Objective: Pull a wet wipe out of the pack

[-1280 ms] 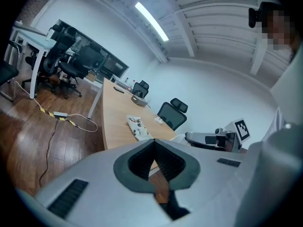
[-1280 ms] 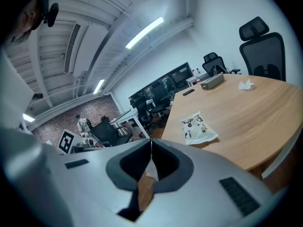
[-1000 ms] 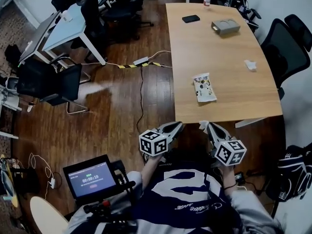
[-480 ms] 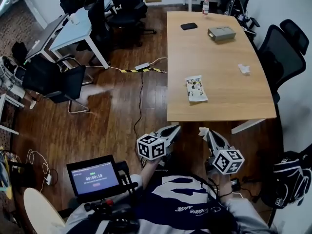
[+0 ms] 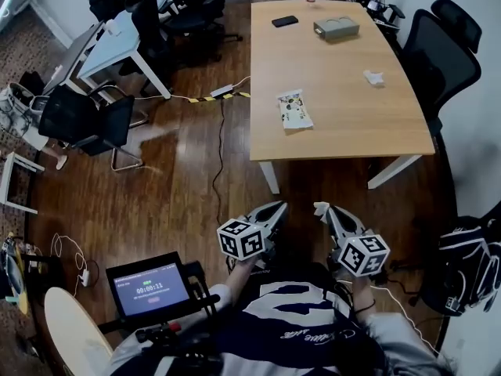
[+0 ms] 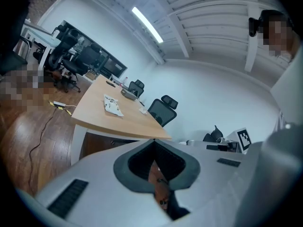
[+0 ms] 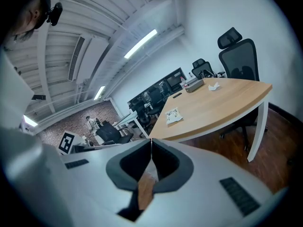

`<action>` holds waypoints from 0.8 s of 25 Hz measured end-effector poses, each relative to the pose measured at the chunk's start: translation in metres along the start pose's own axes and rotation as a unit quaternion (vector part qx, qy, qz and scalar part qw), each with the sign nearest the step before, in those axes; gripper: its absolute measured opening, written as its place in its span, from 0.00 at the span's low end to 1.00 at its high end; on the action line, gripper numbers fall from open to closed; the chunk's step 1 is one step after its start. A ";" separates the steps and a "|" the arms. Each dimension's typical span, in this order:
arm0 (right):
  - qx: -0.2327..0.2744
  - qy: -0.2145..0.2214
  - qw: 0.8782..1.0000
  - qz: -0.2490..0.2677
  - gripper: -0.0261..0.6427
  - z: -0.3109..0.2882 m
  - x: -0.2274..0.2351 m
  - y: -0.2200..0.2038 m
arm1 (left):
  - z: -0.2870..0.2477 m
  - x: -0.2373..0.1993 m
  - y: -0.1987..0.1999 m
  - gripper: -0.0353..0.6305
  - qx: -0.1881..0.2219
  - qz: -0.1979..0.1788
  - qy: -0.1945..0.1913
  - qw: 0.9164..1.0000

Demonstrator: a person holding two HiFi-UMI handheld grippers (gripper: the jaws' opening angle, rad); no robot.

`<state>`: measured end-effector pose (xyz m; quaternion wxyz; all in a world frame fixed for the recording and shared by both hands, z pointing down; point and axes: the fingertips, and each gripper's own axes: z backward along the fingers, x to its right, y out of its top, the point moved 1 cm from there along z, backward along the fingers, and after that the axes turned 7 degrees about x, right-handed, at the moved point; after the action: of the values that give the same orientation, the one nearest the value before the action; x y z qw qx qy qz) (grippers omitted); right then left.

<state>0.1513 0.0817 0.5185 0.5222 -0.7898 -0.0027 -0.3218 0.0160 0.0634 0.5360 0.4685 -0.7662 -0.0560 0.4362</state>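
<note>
Pointing slightly downward: left hand-held gripper (image 5: 277, 205), right hand-held gripper (image 5: 320, 208) (both closed, empty).

Three cameras facing one table (image 5: 344, 92)
Head view is looking steeply down from behind; both gripper views are looking low along their jaws, all sharing the distant table and pack (image 5: 293, 110).
</note>
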 end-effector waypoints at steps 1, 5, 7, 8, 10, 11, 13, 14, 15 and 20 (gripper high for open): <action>-0.002 0.002 1.000 -0.002 0.05 0.003 0.001 -0.003 | 0.002 0.003 -0.004 0.06 -0.002 -0.001 0.002 1.000; -0.004 0.010 1.000 -0.009 0.05 0.013 -0.001 -0.011 | 0.013 0.012 -0.011 0.06 -0.003 -0.007 0.010 1.000; -0.002 0.015 1.000 -0.009 0.05 0.017 -0.006 -0.013 | 0.019 0.016 -0.012 0.06 -0.002 -0.010 0.014 1.000; -0.001 0.018 1.000 -0.009 0.05 0.020 -0.009 -0.014 | 0.022 0.018 -0.012 0.06 -0.001 -0.012 0.016 1.000; 0.002 0.022 1.000 -0.008 0.05 0.023 -0.012 -0.015 | 0.026 0.021 -0.012 0.06 0.001 -0.017 0.015 1.000; 0.004 0.022 1.000 -0.008 0.05 0.023 -0.013 -0.015 | 0.026 0.021 -0.011 0.06 0.002 -0.019 0.014 1.000; 0.007 0.022 1.000 -0.006 0.05 0.018 -0.012 -0.014 | 0.023 0.018 -0.007 0.06 0.005 -0.023 0.011 1.000; 0.009 0.023 1.000 -0.004 0.05 0.014 -0.011 -0.013 | 0.020 0.014 -0.004 0.06 0.006 -0.025 0.010 1.000; 0.011 0.024 1.000 -0.003 0.05 0.010 -0.012 -0.012 | 0.018 0.011 -0.001 0.05 0.008 -0.026 0.008 1.000; 0.021 0.025 0.999 -0.001 0.05 0.020 -0.037 -0.012 | 0.041 0.023 0.004 0.06 0.015 -0.034 -0.009 0.999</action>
<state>0.1276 0.1158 0.5050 0.5384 -0.7704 0.0026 -0.3415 -0.0007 0.0995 0.5112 0.4936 -0.7528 -0.0799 0.4281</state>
